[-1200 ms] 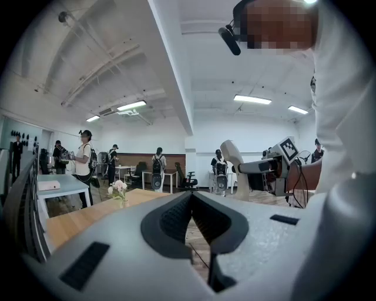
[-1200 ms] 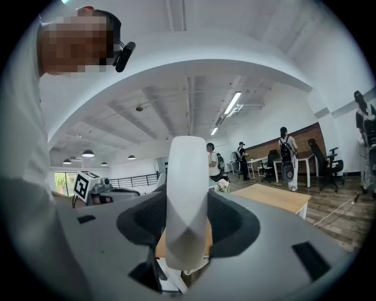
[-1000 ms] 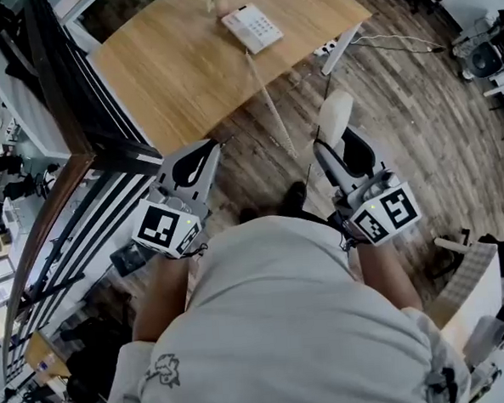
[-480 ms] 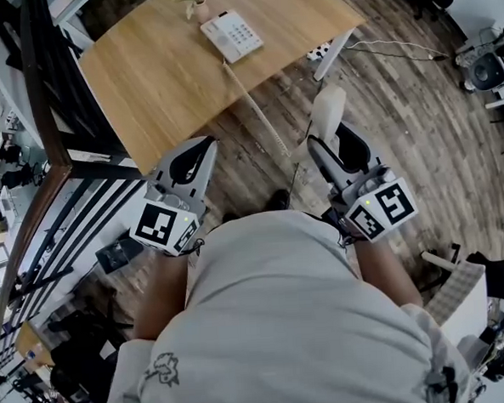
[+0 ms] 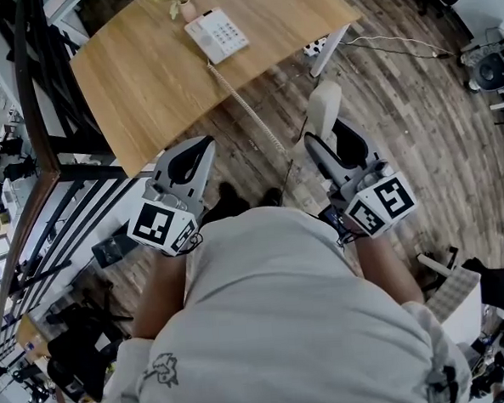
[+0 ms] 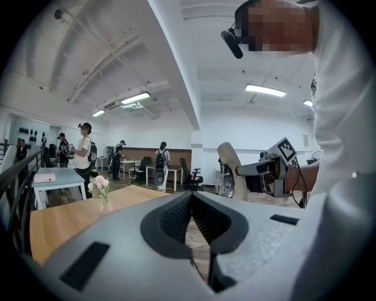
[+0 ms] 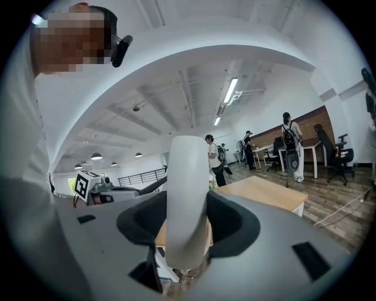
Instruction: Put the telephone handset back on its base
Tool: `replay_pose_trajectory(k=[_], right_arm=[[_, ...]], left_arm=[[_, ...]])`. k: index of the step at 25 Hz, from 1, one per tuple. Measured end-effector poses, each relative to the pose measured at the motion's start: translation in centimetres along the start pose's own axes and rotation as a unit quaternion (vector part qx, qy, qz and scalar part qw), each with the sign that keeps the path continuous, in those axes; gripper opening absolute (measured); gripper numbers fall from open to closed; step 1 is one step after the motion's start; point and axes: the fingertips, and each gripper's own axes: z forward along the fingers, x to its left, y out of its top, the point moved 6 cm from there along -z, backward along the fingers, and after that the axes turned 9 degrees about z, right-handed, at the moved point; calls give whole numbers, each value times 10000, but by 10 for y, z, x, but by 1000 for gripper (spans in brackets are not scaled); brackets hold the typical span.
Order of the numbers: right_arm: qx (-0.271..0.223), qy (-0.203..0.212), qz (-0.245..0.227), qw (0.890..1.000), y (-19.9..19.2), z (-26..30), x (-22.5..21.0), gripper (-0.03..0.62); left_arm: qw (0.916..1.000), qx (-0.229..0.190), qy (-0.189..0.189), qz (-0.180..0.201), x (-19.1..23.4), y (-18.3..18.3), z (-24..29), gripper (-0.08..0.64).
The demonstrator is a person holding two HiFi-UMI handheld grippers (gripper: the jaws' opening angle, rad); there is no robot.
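Observation:
The white telephone base (image 5: 216, 34) with its keypad lies on the wooden table (image 5: 142, 75) at the top of the head view. A coiled cord (image 5: 245, 110) runs from it down over the table edge toward the white handset (image 5: 323, 111). My right gripper (image 5: 320, 137) is shut on that handset, held above the floor; in the right gripper view the handset (image 7: 187, 200) stands upright between the jaws. My left gripper (image 5: 199, 150) is held level beside it, jaws closed together with nothing in them (image 6: 191, 203).
A small vase of flowers (image 5: 182, 5) stands on the table beside the base. A black railing (image 5: 54, 166) runs along the left. Cables (image 5: 396, 47) lie on the wood floor at right. Several people and desks (image 6: 158, 170) are far off in the room.
The table and telephone base have shifted left and slightly down in the head view as I walk closer. Both grippers keep their pose, the handset still held.

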Motion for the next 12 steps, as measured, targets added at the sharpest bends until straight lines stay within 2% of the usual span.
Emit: replay_pose_trajectory(k=[7, 12], right_arm=[[112, 14, 32, 9999, 4, 22, -16, 222], [160, -13, 8, 9999, 11, 51, -23, 222]], left_arm=[[10000, 30, 17, -56, 20, -8, 19, 6], [9999, -57, 9, -95, 52, -11, 34, 6]])
